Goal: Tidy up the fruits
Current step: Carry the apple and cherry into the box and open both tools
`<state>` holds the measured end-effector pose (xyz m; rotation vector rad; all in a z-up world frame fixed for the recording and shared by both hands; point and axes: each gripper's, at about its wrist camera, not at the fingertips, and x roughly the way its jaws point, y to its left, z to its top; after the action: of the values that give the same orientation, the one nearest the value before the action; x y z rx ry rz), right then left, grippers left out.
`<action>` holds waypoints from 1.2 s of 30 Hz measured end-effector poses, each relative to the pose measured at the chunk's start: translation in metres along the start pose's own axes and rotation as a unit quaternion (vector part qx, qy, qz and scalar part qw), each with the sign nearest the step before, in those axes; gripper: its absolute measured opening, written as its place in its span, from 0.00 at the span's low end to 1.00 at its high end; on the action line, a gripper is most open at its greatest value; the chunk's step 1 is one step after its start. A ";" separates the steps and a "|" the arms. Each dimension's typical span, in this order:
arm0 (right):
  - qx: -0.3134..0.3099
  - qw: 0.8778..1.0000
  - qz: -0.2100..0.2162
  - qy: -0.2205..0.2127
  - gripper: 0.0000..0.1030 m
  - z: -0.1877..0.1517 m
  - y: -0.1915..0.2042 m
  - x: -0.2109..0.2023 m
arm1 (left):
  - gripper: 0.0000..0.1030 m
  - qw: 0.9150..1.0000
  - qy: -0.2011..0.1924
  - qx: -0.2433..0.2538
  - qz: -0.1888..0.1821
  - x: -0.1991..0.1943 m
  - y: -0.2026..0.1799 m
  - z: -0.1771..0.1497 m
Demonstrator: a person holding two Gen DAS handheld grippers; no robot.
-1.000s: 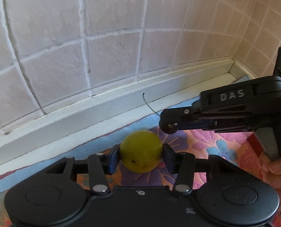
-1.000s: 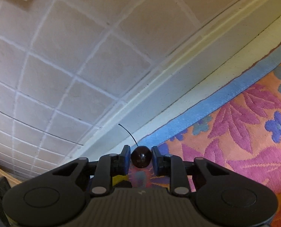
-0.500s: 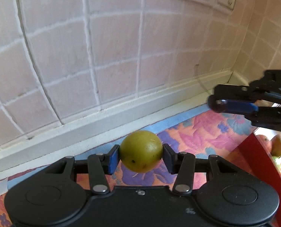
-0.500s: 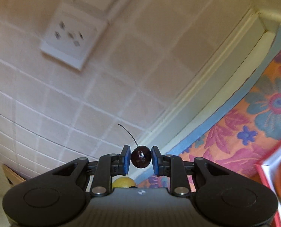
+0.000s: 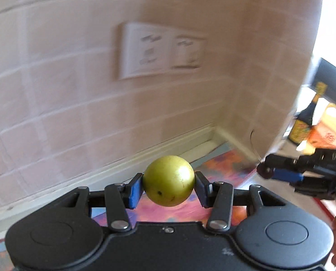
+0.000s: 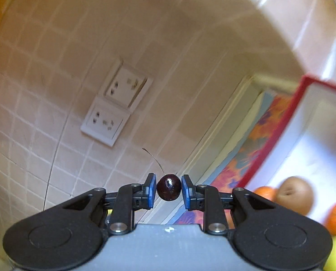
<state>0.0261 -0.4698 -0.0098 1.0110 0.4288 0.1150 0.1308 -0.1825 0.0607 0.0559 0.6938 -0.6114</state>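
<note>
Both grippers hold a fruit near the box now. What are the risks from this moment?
1. The cherry is small and round, pinched only at its sides by the right gripper; it may slip out short of the red-edged box.
2. The yellow-green fruit, held by the left gripper, may bruise fruit already in the box if dropped.

Your left gripper (image 5: 168, 186) holds a round fruit (image 5: 168, 180) up above the patterned mat (image 5: 222, 169), which lies on the worktop (image 5: 199, 150) and runs toward the corner where the two tiled walls (image 5: 66, 113) meet. A double socket (image 5: 161, 53) sits on the back wall above it. Your right gripper (image 5: 266, 172) is to the right of the fruit, apart from it, with a cherry (image 6: 168, 187) between its pads. Right of the cherry, the box (image 6: 274, 140) stands on the mat near the corner, and several fruits (image 6: 294, 194) lie in it. Bottles (image 5: 303, 122) stand beyond the side wall's end.
</note>
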 end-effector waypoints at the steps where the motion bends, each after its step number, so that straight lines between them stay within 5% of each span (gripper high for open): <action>1: 0.003 1.000 -0.003 -0.006 0.26 0.002 -0.004 -0.011 | 0.56 1.000 -0.004 0.004 -0.011 0.003 -0.012 0.003; 10: 0.038 0.996 -0.057 -0.058 0.27 -0.007 -0.068 -0.090 | 0.56 0.995 0.012 0.042 -0.091 0.042 -0.100 0.011; 16: 0.050 0.992 -0.083 -0.076 0.27 -0.012 -0.095 -0.119 | 0.56 0.989 0.055 0.063 -0.122 0.079 -0.148 -0.002; 29: 0.086 0.987 -0.113 -0.070 0.27 -0.034 -0.139 -0.142 | 0.56 0.980 0.115 0.091 -0.136 0.127 -0.188 -0.029; 34: 0.085 0.986 -0.121 -0.072 0.28 -0.036 -0.139 -0.150 | 0.78 0.983 0.105 0.090 -0.124 0.121 -0.190 -0.028; 36: 0.080 0.986 -0.127 -0.074 0.38 -0.037 -0.133 -0.153 | 0.78 0.985 0.104 0.088 -0.110 0.113 -0.188 -0.025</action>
<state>-0.1421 -0.5560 -0.0935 1.1056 0.4317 -0.2260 0.0822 -0.3891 -0.0003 0.2113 0.8533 -0.8874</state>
